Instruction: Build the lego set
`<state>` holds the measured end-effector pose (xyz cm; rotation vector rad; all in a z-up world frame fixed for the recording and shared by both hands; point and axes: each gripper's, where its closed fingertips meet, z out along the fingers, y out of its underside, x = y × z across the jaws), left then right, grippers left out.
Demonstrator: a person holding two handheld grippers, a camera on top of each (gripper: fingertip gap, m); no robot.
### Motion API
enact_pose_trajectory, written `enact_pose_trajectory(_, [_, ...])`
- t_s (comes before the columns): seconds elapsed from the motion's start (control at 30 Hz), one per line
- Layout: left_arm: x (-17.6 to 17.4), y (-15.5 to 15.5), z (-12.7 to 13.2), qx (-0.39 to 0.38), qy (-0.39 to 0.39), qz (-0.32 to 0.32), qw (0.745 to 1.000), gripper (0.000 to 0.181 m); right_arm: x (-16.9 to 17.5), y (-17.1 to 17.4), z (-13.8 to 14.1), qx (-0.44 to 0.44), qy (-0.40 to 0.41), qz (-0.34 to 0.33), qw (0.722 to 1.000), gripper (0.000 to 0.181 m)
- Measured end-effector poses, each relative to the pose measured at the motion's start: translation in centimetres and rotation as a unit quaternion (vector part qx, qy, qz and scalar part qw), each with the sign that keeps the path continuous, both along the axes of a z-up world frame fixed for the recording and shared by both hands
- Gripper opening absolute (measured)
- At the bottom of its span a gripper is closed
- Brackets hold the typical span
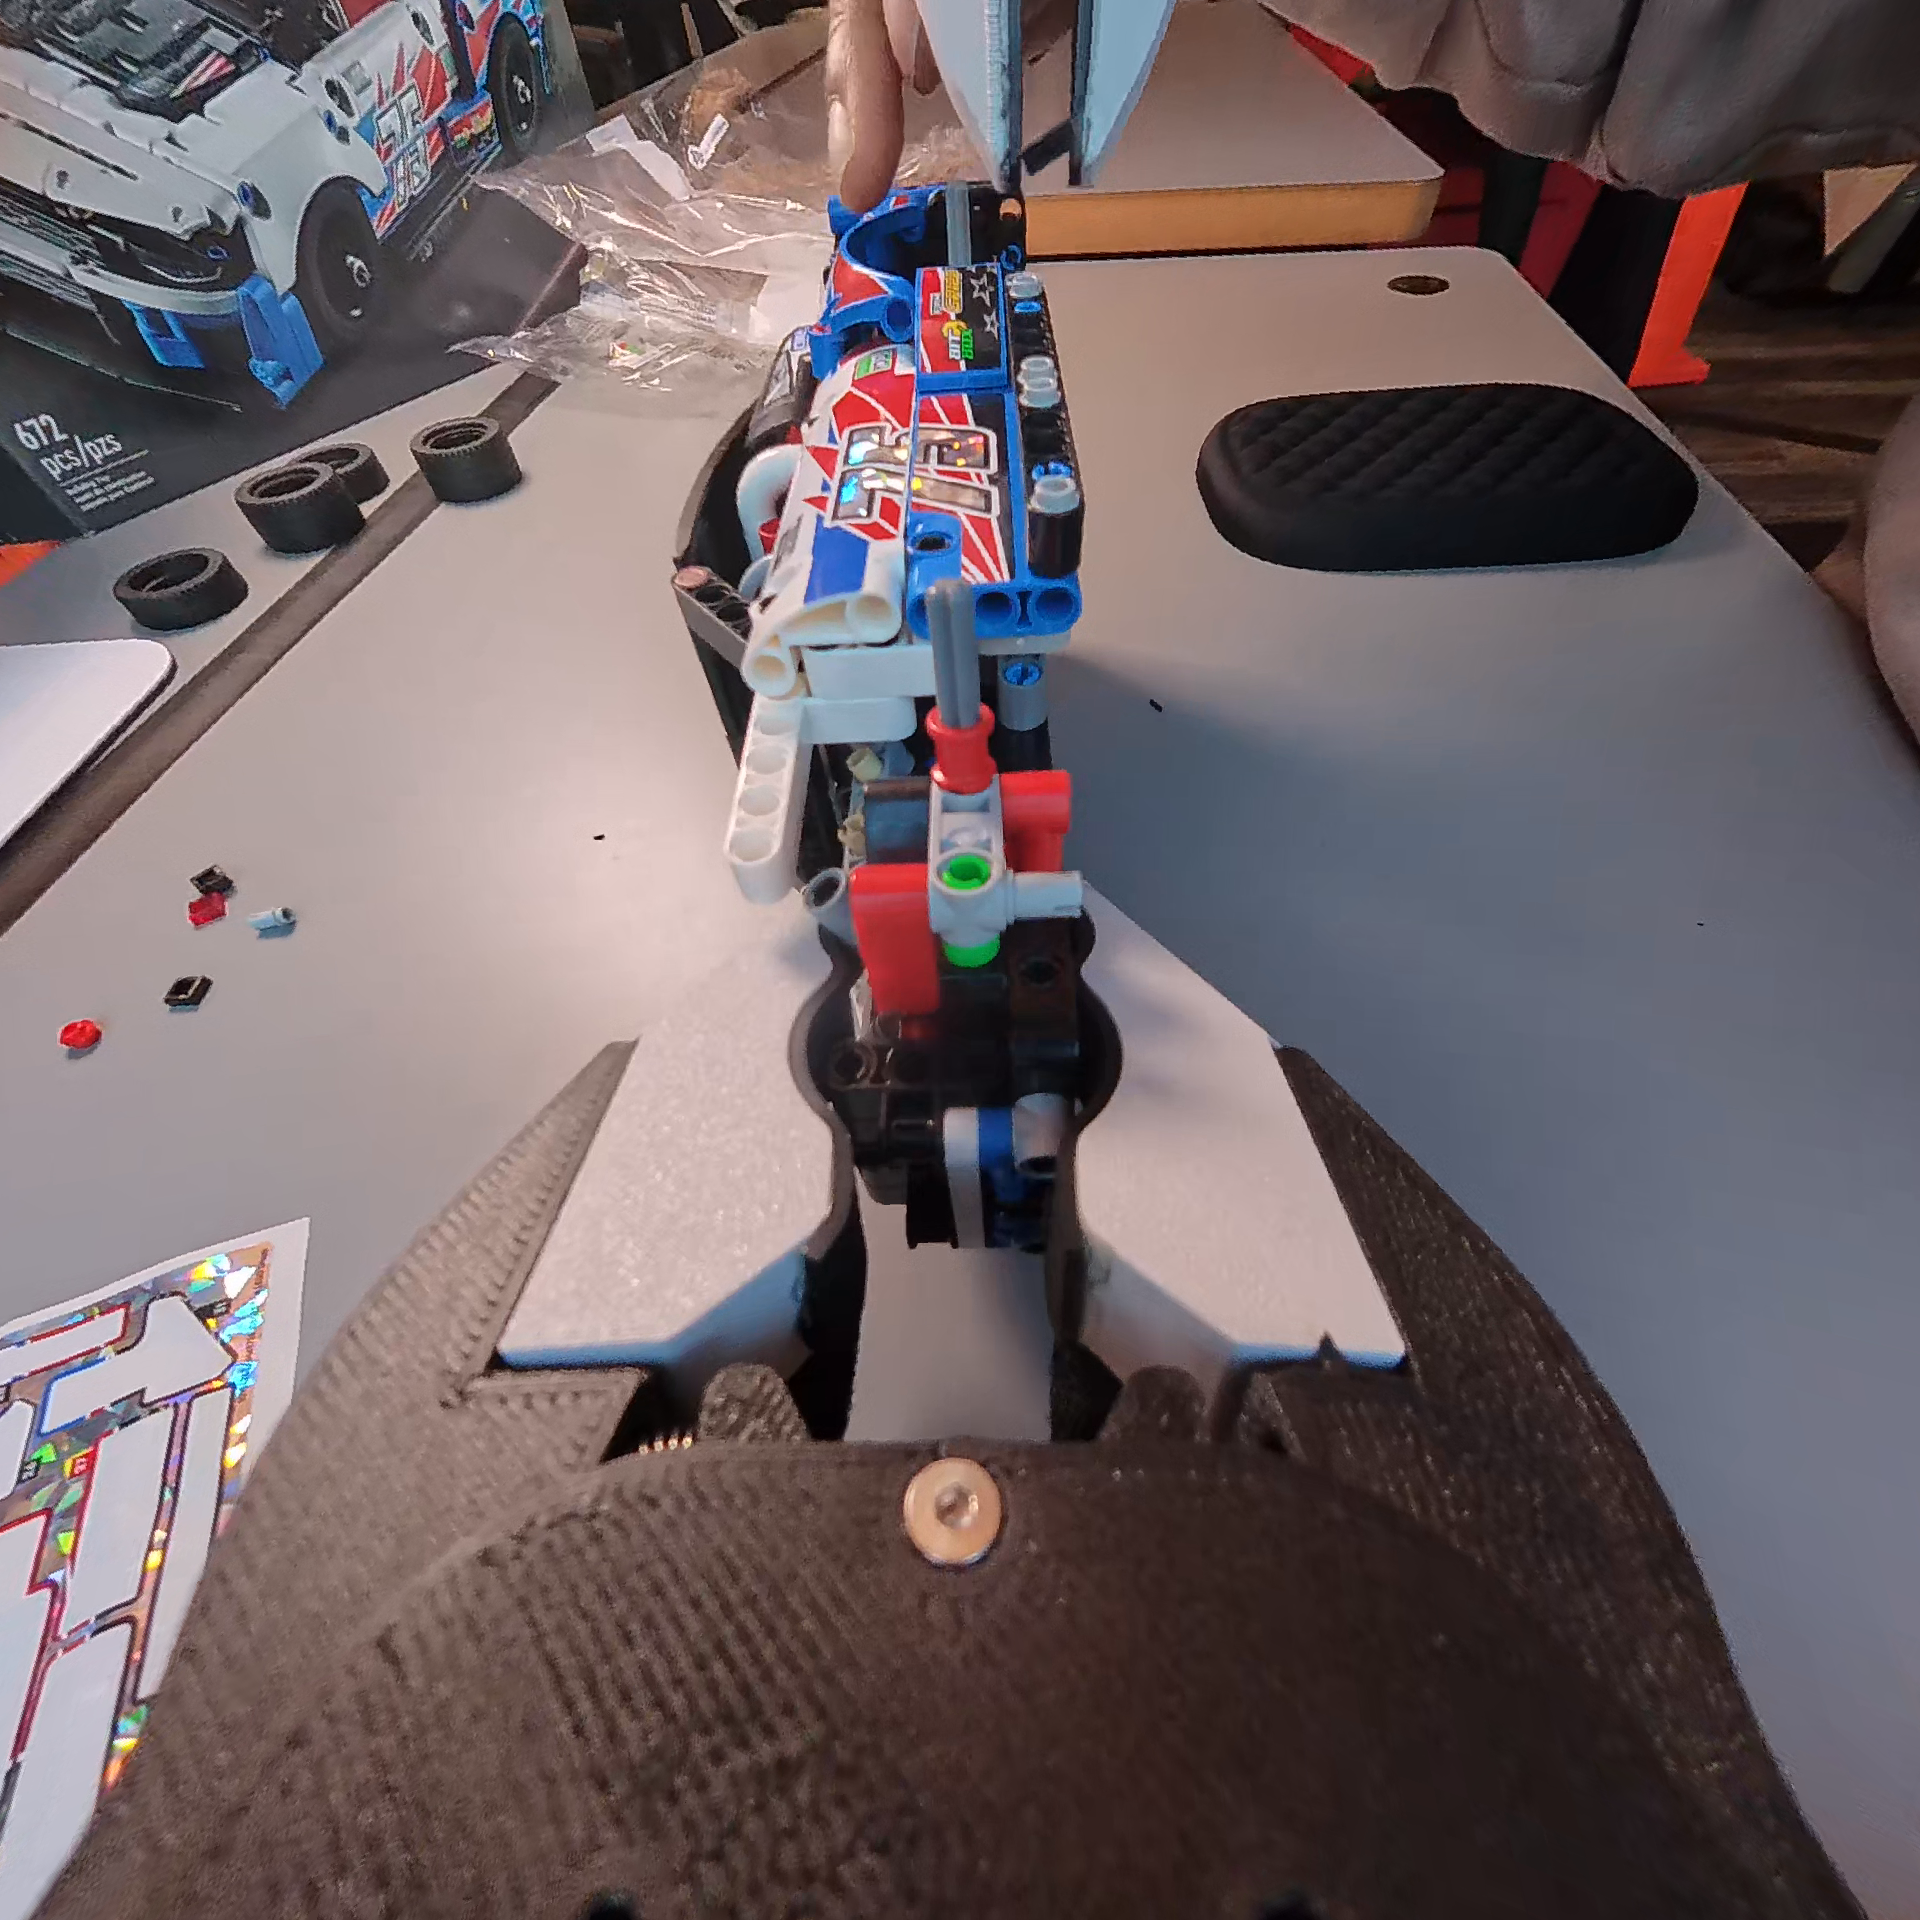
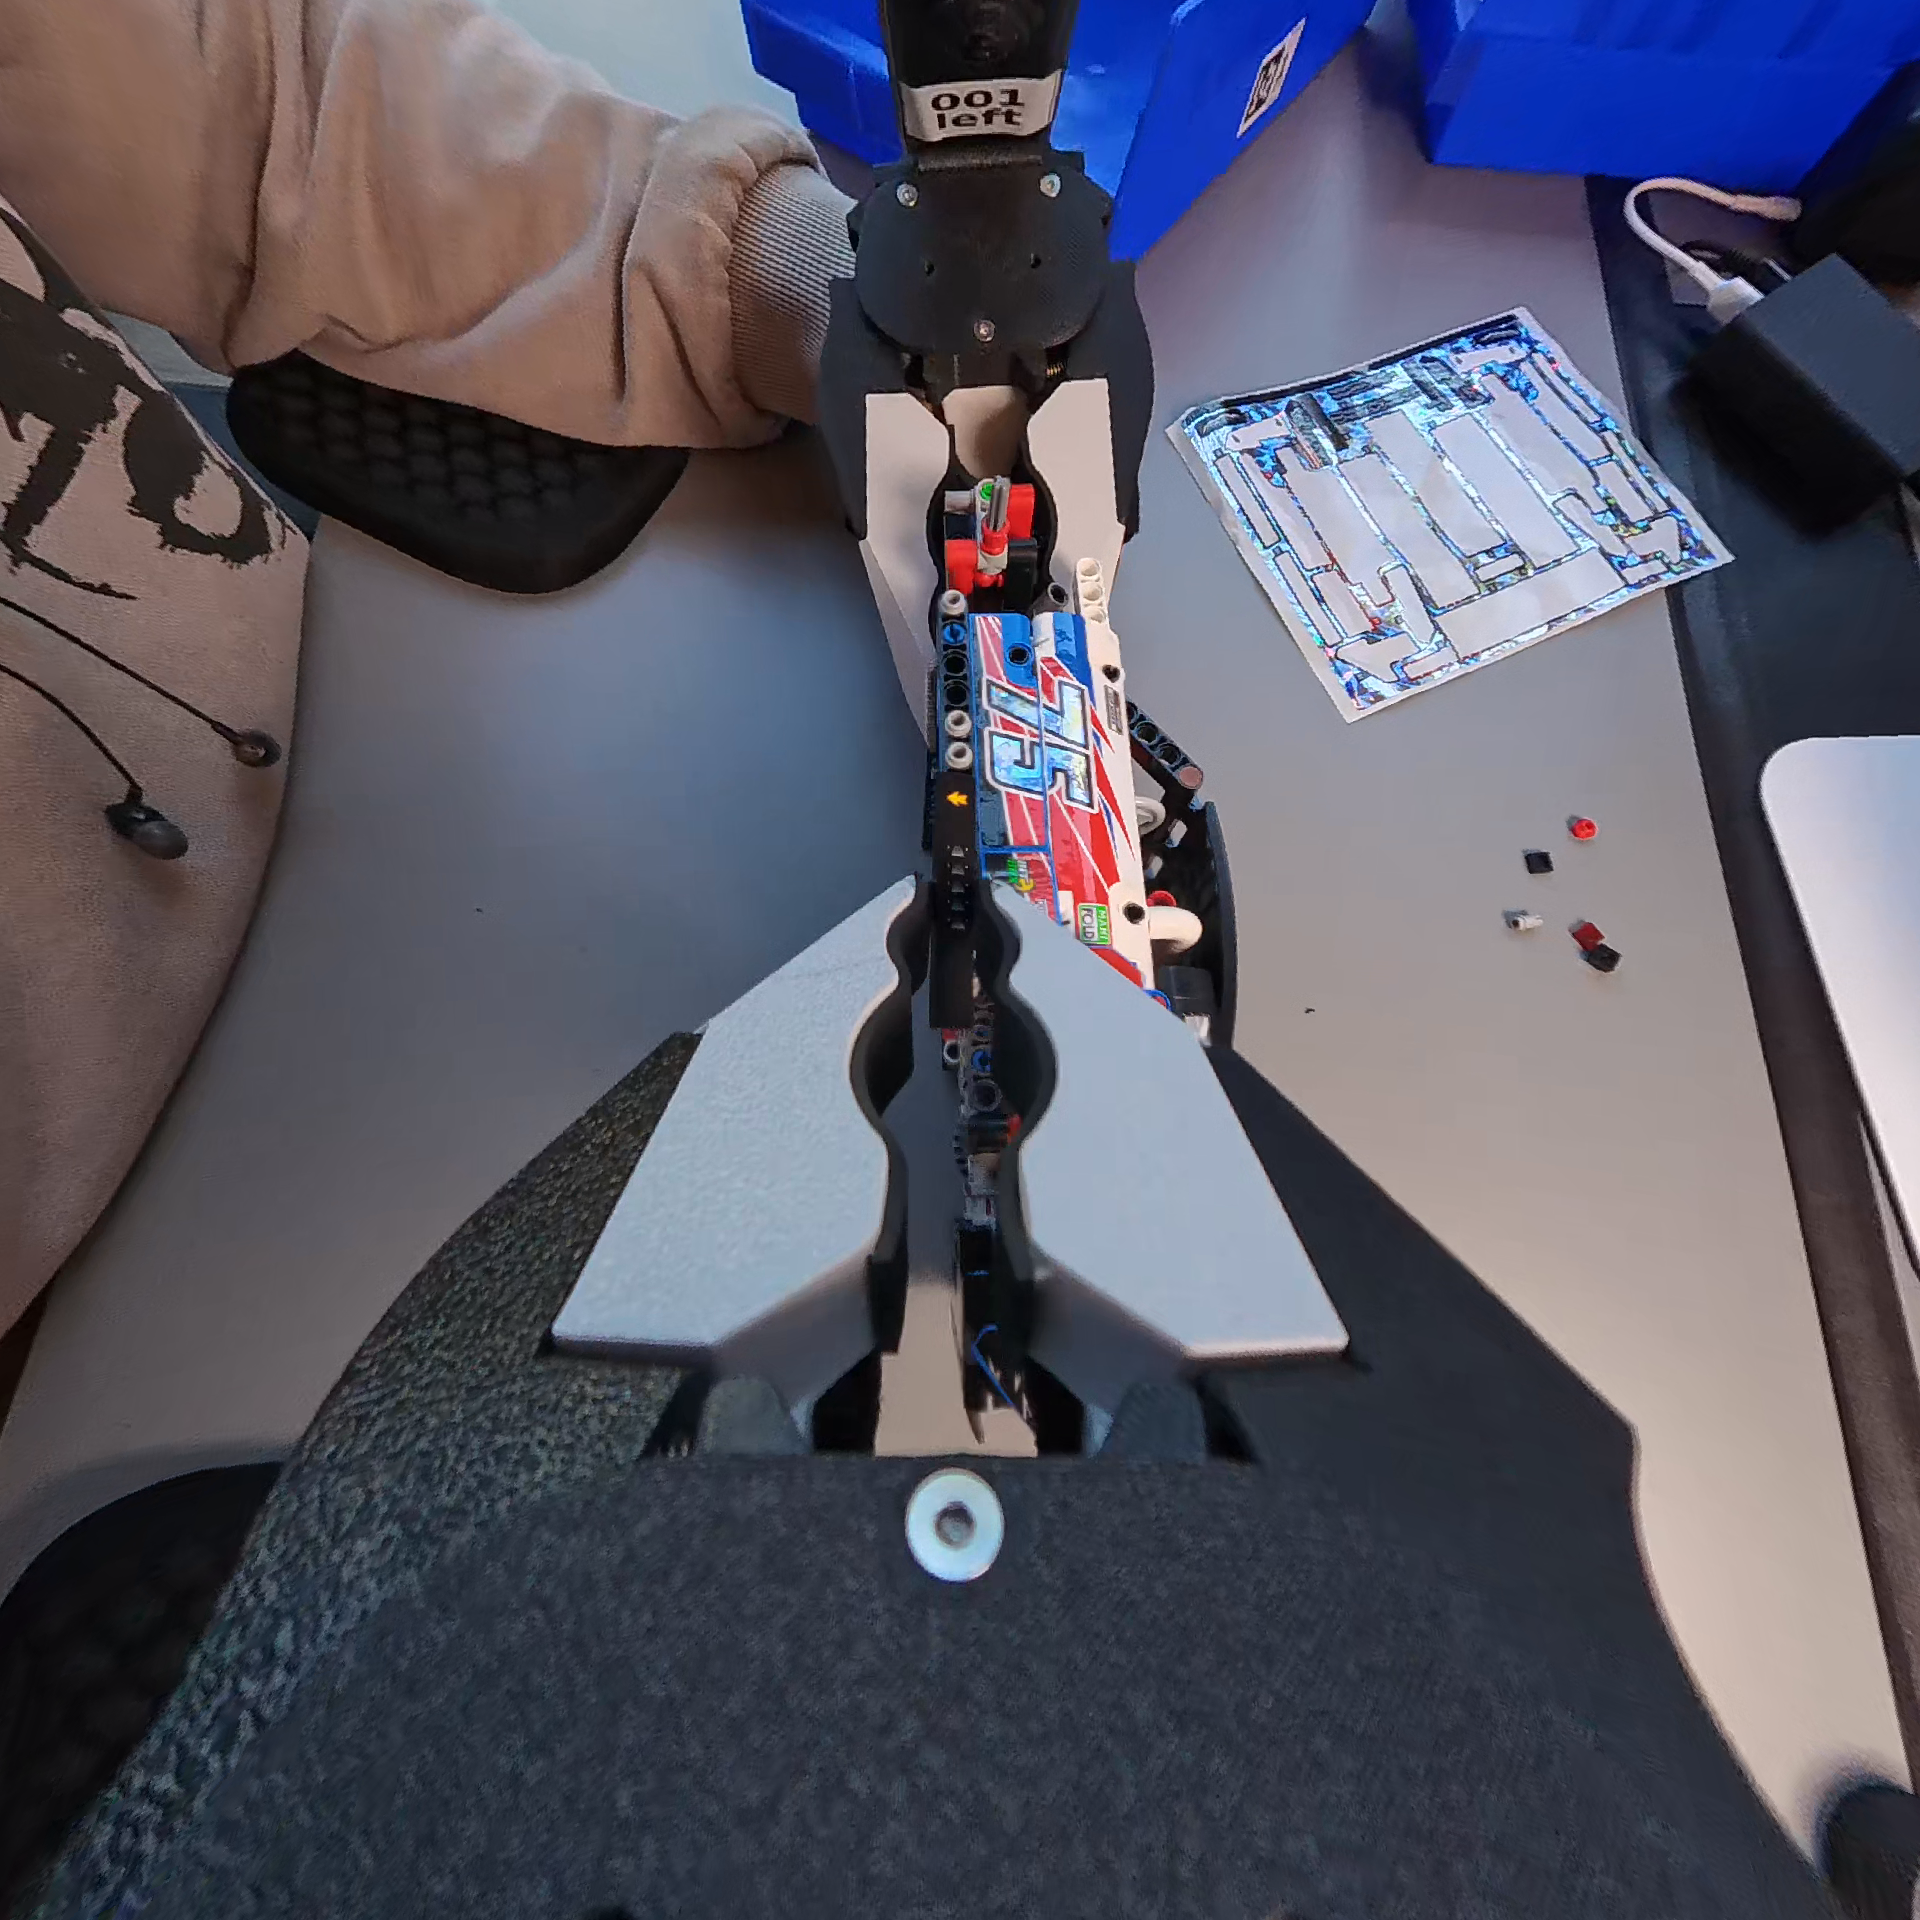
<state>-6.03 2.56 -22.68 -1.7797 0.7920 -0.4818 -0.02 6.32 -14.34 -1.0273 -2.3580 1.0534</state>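
Note:
The part-built lego car point(image 1: 914, 468), with white, blue and red stickered panels, is held on its side above the grey table point(image 1: 1351, 831). My left gripper point(image 1: 956, 935) is shut on its near end, around the red, grey and black steering parts. My right gripper point(image 1: 1042, 171) shows at the top and grips the far end beside a blue wheel arch, which a person's finger point(image 1: 868, 125) touches. In the right wrist view my right gripper point(image 2: 956, 894) is shut on a black beam of the car point(image 2: 1049, 748). The left gripper point(image 2: 997, 582) holds the opposite end.
Three black tyres point(image 1: 301, 504) and the set's box point(image 1: 208, 208) lie at the left, with clear plastic bags point(image 1: 644, 260) behind. Small loose pieces point(image 1: 208, 904), a foil sticker sheet point(image 2: 1444, 509), a black wrist rest point(image 1: 1444, 478), blue bins point(image 2: 1558, 73) and a silver laptop point(image 2: 1860, 935) surround the table.

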Motion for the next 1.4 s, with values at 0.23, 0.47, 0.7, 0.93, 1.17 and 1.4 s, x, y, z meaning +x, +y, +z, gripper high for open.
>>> enact_pose_trajectory(0.23, [-0.3, 0.3, 0.1, -0.019, -0.034, 0.002, 0.999, 0.033, 0.2, -0.8, 0.8, -0.008, 0.018, 0.000, 1.000, 0.005])
enact_pose_trajectory(0.47, [-0.4, 0.4, 0.1, -0.029, -0.045, 0.006, 0.999, 0.033, 1.2, -1.3, -0.6, -0.009, 0.009, -0.007, 1.000, 0.005])
enact_pose_trajectory(0.7, [-0.3, 0.3, 0.0, -0.026, -0.041, 0.008, 0.999, 0.033, 3.3, -0.8, -7.1, 0.068, -0.034, -0.023, 0.997, 0.005])
enact_pose_trajectory(0.93, [-0.3, 0.4, 0.1, -0.027, -0.046, 0.008, 0.999, 0.033, 5.7, -0.4, -13.9, 0.146, -0.077, -0.022, 0.986, 0.007])
enact_pose_trajectory(1.17, [-0.3, 0.4, 0.1, -0.026, -0.046, 0.009, 0.999, 0.033, 5.5, -0.5, -13.7, 0.134, -0.060, -0.020, 0.989, 0.008])
enact_pose_trajectory(1.4, [-0.3, 0.3, 0.1, -0.025, -0.047, 0.008, 0.999, 0.033, 5.3, -0.5, -13.6, 0.131, -0.057, -0.018, 0.990, 0.013])
